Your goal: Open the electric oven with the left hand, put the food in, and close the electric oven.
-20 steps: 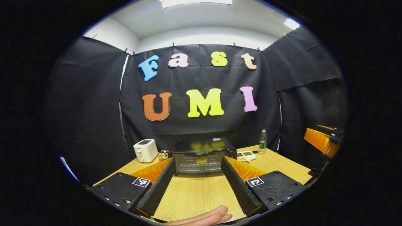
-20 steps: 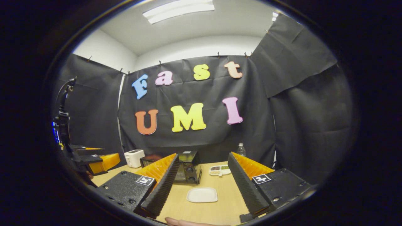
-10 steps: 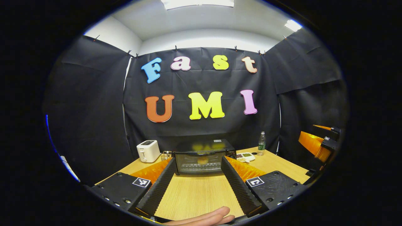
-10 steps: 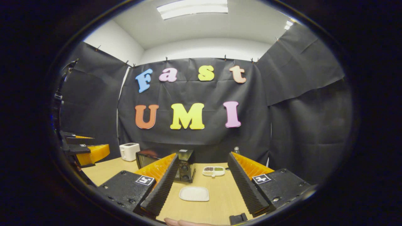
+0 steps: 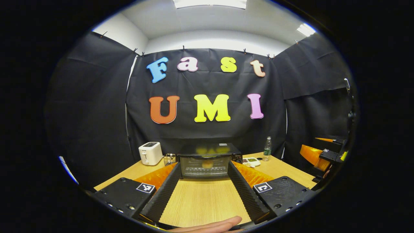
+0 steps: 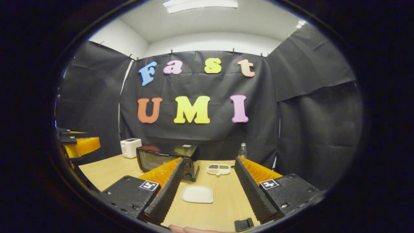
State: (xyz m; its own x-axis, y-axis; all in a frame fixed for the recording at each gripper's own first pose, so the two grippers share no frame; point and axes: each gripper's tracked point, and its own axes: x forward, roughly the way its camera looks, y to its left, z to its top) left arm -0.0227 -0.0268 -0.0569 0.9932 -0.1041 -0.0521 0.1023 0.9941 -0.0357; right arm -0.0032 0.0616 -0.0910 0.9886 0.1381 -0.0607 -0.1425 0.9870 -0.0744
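Your left gripper [image 5: 203,184] points straight at the electric oven [image 5: 208,160] — door shut, at the desk's [image 5: 200,200] far edge, long side across your fingers. Both grippers gape wide, empty; the right gripper [image 6: 208,191] frames a white plate [image 6: 197,194].

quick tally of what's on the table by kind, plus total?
Appliances: 2, electric oven and white toaster
Dishes: 2, white plate and divided snack tray
Bottles: 1, water bottle
Baskets: 1, small wire basket
Total: 6
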